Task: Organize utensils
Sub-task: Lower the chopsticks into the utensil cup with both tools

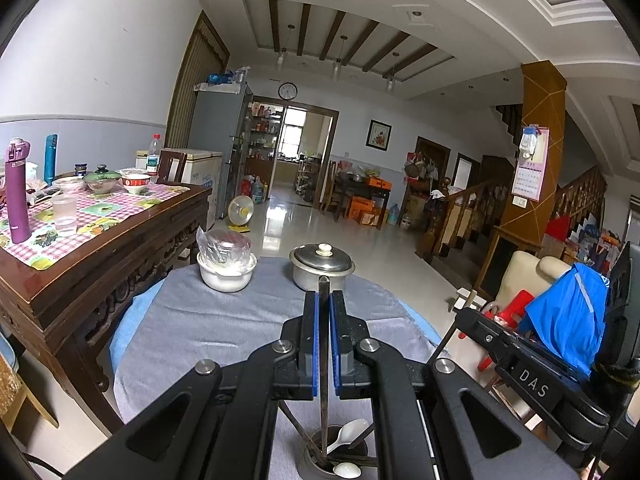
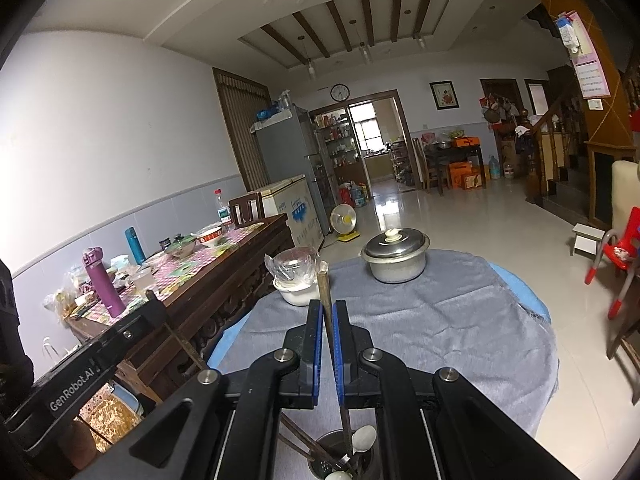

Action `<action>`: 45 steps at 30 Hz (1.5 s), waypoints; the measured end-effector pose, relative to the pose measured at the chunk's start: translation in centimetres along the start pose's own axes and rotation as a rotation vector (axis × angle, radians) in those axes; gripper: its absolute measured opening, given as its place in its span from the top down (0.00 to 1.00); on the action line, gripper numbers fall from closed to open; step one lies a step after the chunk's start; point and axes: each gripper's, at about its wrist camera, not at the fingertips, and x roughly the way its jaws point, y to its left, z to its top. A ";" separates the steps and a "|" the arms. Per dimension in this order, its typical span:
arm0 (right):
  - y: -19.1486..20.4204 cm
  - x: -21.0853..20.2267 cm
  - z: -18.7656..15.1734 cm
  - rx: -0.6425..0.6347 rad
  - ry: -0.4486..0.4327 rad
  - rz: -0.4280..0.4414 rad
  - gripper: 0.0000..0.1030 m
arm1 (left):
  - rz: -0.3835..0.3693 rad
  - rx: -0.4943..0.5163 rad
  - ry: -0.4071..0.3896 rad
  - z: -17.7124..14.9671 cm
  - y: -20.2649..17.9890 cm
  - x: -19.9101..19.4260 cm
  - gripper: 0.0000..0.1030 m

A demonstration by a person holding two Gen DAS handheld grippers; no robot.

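My left gripper (image 1: 324, 300) is shut on a dark chopstick (image 1: 324, 360) that stands upright, its lower end inside a metal utensil holder (image 1: 340, 456) at the bottom of the view. My right gripper (image 2: 328, 312) is shut on a second brown chopstick (image 2: 326, 292), its lower end in the same holder (image 2: 340, 456). The holder also contains white spoons (image 1: 346, 434) and other chopsticks. Each gripper's body shows at the edge of the other's view, the right one (image 1: 532, 364) and the left one (image 2: 80, 384).
A round table under a grey cloth (image 1: 224, 332) carries a lidded metal pot (image 1: 322, 266) and a white bowl with plastic wrap (image 1: 226, 264). A wooden table (image 1: 100, 240) with bottles and dishes stands left. A chair with blue cloth (image 1: 568, 312) is at right.
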 end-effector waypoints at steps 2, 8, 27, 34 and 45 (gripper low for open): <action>0.0 0.1 0.0 0.002 0.003 0.001 0.94 | 0.001 0.000 0.005 -0.1 0.0 0.2 0.95; -0.4 0.2 -0.3 0.008 0.009 -0.002 0.94 | 0.006 0.003 0.019 -0.4 -0.2 0.8 0.95; -0.9 0.6 -1.0 0.017 0.037 -0.019 0.94 | 0.010 0.013 0.056 -1.0 -0.6 2.3 0.95; -1.0 0.8 -1.3 0.018 0.048 -0.023 0.94 | 0.011 0.010 0.065 -1.1 -0.5 2.6 0.95; -1.1 1.0 -1.6 0.018 0.060 -0.027 0.94 | 0.009 0.001 0.081 -1.5 -0.3 3.0 0.95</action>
